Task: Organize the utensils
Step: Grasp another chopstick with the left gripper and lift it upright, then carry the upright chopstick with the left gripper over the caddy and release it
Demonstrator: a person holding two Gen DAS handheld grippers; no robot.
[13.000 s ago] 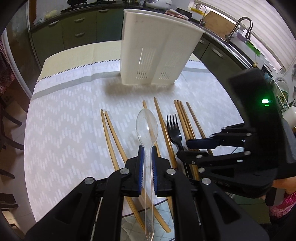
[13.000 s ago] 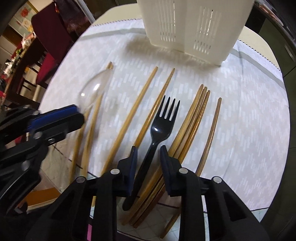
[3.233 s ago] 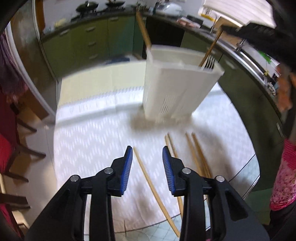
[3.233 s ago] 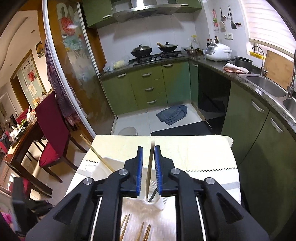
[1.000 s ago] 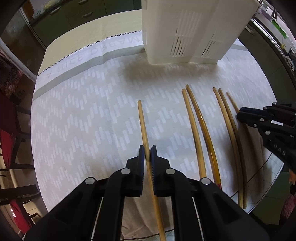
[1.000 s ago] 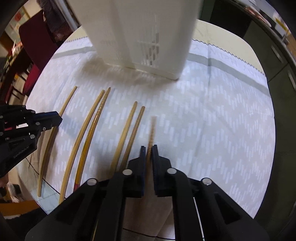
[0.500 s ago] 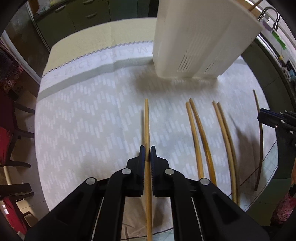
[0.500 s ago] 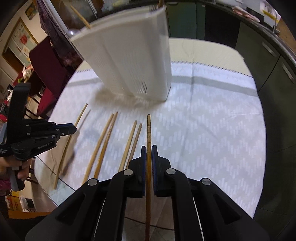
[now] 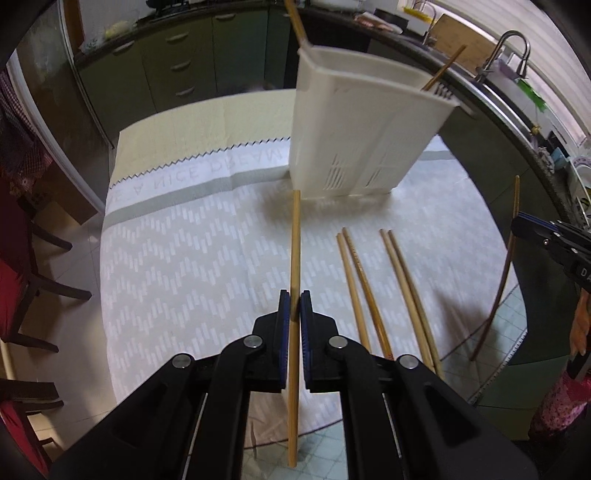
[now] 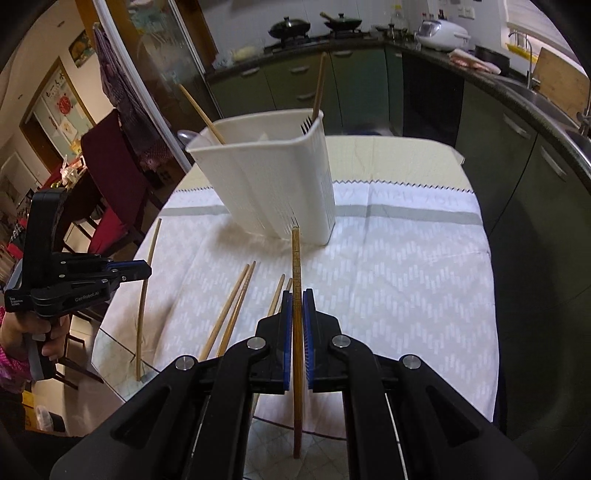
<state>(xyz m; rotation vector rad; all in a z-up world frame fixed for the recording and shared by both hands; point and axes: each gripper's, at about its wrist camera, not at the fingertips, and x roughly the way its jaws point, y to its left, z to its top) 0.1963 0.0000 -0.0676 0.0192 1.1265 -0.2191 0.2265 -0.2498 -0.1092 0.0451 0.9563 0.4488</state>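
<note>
Lifted off the tablecloth (image 9: 192,258), each chopstick (image 9: 294,258) stays clamped between jaws.

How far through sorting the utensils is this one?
Partly done: the white holder already has two chopsticks and a fork in it. In hand: the left gripper and right gripper each clamp one chopstick. Left: four chopsticks lie on the tablecloth.

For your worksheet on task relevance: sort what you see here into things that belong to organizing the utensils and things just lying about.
Belongs to the job:
- left tool, shut on a chopstick
- right tool, shut on a chopstick
- four chopsticks on the cloth
- white holder, with a fork in it

Just lying about:
- woks
- rice cooker
- faucet
- red chair
</note>
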